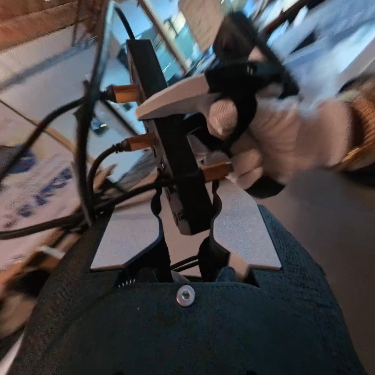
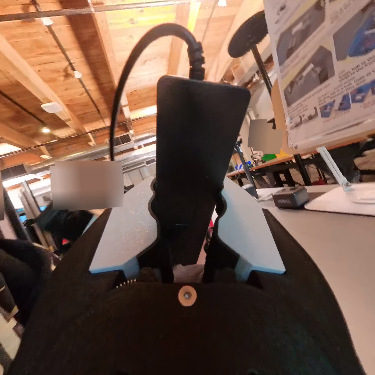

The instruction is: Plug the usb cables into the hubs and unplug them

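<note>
**Fingers of both grippers pinch one black hub**

Fingers (image 1: 129, 233) of the left gripper (image 1: 185, 203) close on the near end of the hub (image 1: 172, 146), a long black bar held up off the table (image 1: 316, 213). In the left wrist view its long axis runs away from the camera, leaning up and to the left, with the port edge turned left. Two orange plugs (image 1: 125, 93) sit in that edge, one high and one near the middle, their black cables (image 1: 95, 168) drooping left. A third orange plug (image 1: 216, 171) lies on the right side of the hub near a gloved hand (image 1: 274, 138); whether it is seated in a port cannot be told. The right gripper (image 1: 174, 125) comes in from the right, one pale finger over the hub's middle, the other mostly hidden behind the bar. Heavy blur smears the whole background.

In the right wrist view the right gripper (image 2: 187, 203) clamps the hub (image 2: 198, 142) between its pale fingers (image 2: 129, 223). The broad flat face fills the centre and stands nearly upright, tilted slightly right; ports and plugs are hidden behind it. Its own lead (image 2: 121, 91) leaves the top end and arcs over to the left, dropping behind a mosaic patch. The hub's lower end is lost in shadow between the fingers.
</note>
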Demonstrator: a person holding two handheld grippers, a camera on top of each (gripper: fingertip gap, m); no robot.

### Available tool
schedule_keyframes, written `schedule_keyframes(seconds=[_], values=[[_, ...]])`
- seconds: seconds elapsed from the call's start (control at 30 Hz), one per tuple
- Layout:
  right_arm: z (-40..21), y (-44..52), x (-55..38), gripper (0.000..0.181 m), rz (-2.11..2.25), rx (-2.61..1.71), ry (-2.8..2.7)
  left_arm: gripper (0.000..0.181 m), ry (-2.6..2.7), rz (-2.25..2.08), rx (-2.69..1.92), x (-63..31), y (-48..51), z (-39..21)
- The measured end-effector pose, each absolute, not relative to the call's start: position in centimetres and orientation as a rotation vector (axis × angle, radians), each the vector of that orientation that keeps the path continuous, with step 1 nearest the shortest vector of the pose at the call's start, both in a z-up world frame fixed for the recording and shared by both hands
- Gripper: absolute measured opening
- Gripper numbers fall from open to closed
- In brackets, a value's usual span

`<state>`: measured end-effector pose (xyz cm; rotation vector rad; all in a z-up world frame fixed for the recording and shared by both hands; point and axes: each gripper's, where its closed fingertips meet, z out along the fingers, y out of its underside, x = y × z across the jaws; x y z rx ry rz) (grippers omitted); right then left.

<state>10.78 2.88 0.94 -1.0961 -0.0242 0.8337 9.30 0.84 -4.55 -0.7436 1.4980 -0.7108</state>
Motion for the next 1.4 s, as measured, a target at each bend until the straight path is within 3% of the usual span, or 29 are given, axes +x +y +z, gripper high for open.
schedule_keyframes(seconds=[0.1,0.27,0.43,0.53,0.6,0.7,0.9,1.07,1.4], values=[[2.5,1.2,10.6,0.057,0.897,-0.982,-0.091,0.053,1.451,-1.182,-0.812,8.4,-0.7,-2.8],[3.7,-0.4,11.5,0.057,1.002,-0.841,-0.094,0.047,1.349,-1.913,-0.821,5.9,-1.3,0.3],[4.3,-1.5,11.6,0.057,1.214,-0.707,-0.101,0.076,1.363,-2.327,-1.201,6.9,0.3,-1.9],[3.9,-1.6,9.7,0.057,1.25,-0.73,-0.185,0.078,1.507,-2.615,-1.258,6.3,-2.5,-3.0],[3.6,-1.7,8.3,0.057,1.276,-0.763,-0.245,0.074,1.635,-2.732,-1.267,5.8,-4.8,-3.9],[3.5,-1.9,7.4,0.058,1.302,-0.79,-0.29,0.053,1.61,-2.91,-1.154,5.1,-5.6,-3.4],[3.0,0.5,9.3,0.059,1.229,-0.896,-0.114,0.036,1.406,-2.721,-1.099,6.2,-2.7,-3.0],[0.5,3.2,11.3,0.025,1.061,-1.071,0.069,0.029,1.349,-2.006,-1.106,7.6,2.2,-4.3],[2.1,1.3,11.0,0.024,0.929,-1.009,-0.086,0.036,1.479,-2.06,-1.118,7.9,0.2,-4.5]])
